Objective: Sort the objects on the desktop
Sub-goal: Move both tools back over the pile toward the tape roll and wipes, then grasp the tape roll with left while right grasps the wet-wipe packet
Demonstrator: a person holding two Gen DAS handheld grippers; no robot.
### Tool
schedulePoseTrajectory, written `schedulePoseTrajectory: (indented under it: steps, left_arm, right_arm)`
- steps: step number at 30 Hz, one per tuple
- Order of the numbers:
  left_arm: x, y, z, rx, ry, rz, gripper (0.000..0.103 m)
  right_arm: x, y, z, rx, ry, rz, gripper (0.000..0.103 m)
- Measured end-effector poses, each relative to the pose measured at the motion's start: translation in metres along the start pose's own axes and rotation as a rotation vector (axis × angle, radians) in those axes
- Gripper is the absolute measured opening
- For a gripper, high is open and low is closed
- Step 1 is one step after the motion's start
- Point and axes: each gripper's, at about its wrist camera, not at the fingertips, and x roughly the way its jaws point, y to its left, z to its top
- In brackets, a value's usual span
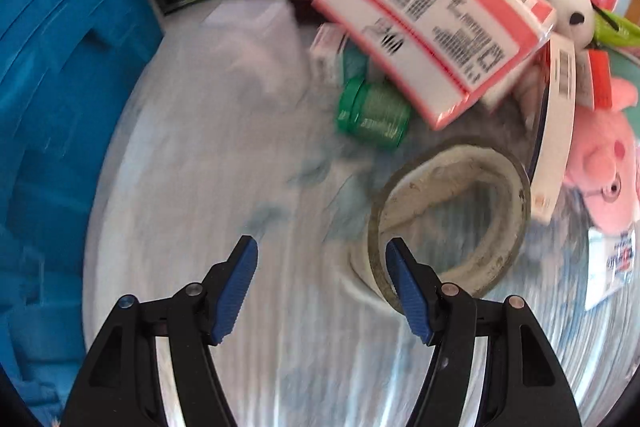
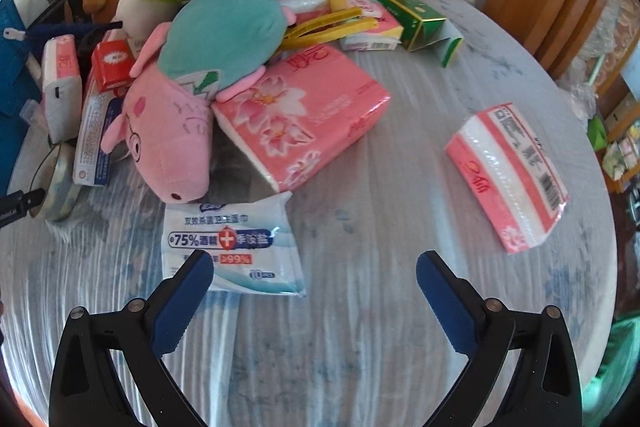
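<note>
The left gripper point(image 1: 322, 247) gapes wide, holding nothing, its right finger overlapping a tape roll point(image 1: 450, 219) at lower right. The right gripper point(image 2: 314, 267) is wide and bare too; a wipes pack point(image 2: 232, 243) lies by its left finger, a tissue pack point(image 2: 508, 175) at right.

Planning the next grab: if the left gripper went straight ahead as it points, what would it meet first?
Probably bare table between the open left gripper fingers; the tape roll sits just off its right finger, the green bottle farther on. Blur hides depth.
</note>
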Motion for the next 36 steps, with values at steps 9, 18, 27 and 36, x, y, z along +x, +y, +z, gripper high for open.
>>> schedulePoseTrajectory:
  steps: [9, 18, 27, 36]
  left_arm:
    - [-0.052, -0.006, -0.026, 0.025, -0.076, -0.069, 0.066]
    - [-0.024, -0.047, -0.005, 0.168, -0.050, -0.099, 0.079]
    - [0.000, -0.049, 0.001, 0.162, -0.018, -0.089, 0.081]
    - [-0.004, -0.034, -0.012, 0.077, -0.023, -0.066, 0.080]
  right_arm:
    - [-0.008, 0.016, -0.005, -0.038, -0.011, 0.052, 0.103]
    - [0.003, 0.017, -0.011, -0.044, 0.027, 0.052, 0.103]
    - [0.031, 0.032, -0.002, -0.050, 0.076, 0.071, 0.103]
    - [0.059, 0.037, 0.004, -0.031, 0.105, 0.139, 0.103]
